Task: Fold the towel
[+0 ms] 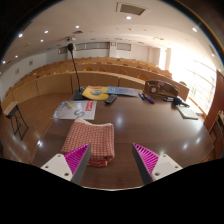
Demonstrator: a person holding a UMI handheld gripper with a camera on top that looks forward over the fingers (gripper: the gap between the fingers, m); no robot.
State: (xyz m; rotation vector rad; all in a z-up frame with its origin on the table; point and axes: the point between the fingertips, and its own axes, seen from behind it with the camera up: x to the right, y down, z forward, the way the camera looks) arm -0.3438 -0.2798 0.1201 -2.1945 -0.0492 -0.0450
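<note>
A red and white checked towel (91, 141) lies folded into a thick rectangle on the brown table (150, 125). It sits just ahead of my left finger (72, 160), whose magenta pad overlaps its near left corner. My gripper (110, 160) is open, with bare tabletop between the fingers. The right finger (150, 160) is well clear of the towel.
Farther back on the table lie a white cloth with a red print (75, 110), a yellow and blue item (97, 92) and a dark object (148, 97). A chair (163, 89) stands at the far right, and a black stand (73, 62) rises behind.
</note>
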